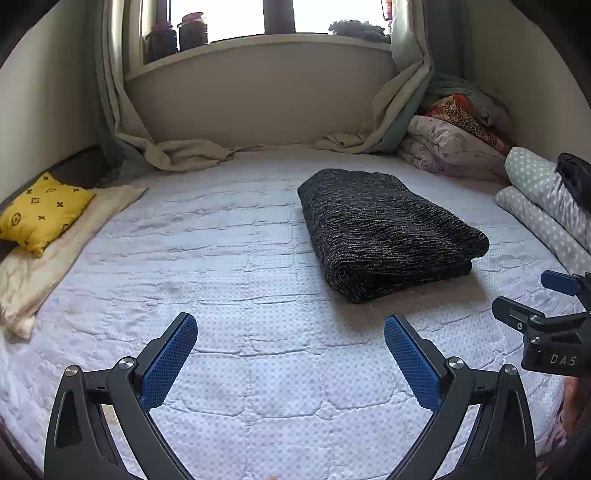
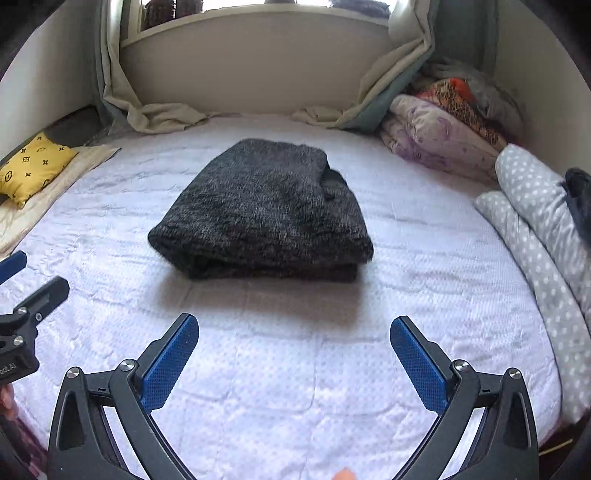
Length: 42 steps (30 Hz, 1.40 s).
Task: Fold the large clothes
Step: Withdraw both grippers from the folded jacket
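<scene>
On white bed (image 1: pixel 221 258): folded dark knit (image 1: pixel 384 229).

Folded dark knit garment (image 1: pixel 388 232) lies flat on the bed (image 1: pixel 229 258), apart from everything. Left hand-held gripper (image 1: pixel 290 358) hovers near the garment, jaws wide, nothing between. Right hand-held gripper (image 1: pixel 532 295) just right of the garment.

bed: white quilted mattress cover (image 1: pixel 229 258), fills the alcove
walls: plain pale (image 1: pixel 44 110), three sides
window: bright daylight (image 1: pixel 236 14), jars (image 1: pixel 177 35) on sill
curtains: beige (image 1: pixel 122 110), ends pooled on the bed
pillow: yellow (image 1: pixel 40 210), left edge
bedding pile: far right corner (image 1: pixel 454 144)
</scene>
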{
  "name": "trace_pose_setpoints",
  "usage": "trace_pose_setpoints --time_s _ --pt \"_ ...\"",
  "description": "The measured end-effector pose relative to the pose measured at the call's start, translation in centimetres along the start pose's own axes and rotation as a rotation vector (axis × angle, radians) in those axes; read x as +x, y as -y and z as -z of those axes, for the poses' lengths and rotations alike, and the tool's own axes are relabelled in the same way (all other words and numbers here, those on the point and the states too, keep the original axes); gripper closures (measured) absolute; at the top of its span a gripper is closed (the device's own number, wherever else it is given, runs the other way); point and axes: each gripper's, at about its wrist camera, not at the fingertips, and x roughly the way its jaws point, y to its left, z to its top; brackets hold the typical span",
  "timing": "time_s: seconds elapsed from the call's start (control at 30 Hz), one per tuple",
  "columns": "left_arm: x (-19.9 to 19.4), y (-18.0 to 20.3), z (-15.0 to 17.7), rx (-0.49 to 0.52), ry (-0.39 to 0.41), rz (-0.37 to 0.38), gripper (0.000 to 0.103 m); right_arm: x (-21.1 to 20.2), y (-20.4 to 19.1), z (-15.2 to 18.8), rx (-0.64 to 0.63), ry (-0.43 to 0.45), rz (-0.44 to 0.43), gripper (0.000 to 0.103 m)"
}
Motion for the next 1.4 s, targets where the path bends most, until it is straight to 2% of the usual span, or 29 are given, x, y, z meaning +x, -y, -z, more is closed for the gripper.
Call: trace_pose_setpoints --time_s 0.1,0.23,0.4,0.7,1.23,1.4 --pt "-0.9 0.3 0.6 0.018 -0.003 -0.035 0.000 -1.0 0.0 0.9 0.013 -0.020 0.021 0.000" --pt "-2.1 0.4 1.6 0.008 0.008 -0.068 0.000 -3.1 0.0 1.8 0.029 0.026 0.048 0.000" --pt "-2.0 0.9 2.5 0.023 -0.015 -0.067 0.000 -4.0 0.3 2.3 0.050 0.023 -0.003 0.000" --pt "-1.2 0.6 2.5 -0.004 -0.039 -0.087 0.000 -3.6 0.2 2.3 0.051 0.006 -0.009 0.000" --pt "-1.1 0.7 2.8 -0.003 -0.049 -0.089 0.000 -3.2 0.5 2.2 0.060 -0.001 -0.020 0.000" --pt "-0.2 0.6 1.9 -0.029 -0.084 -0.045 0.000 -3.0 0.7 2.1 0.072 -0.010 -0.035 0.000"
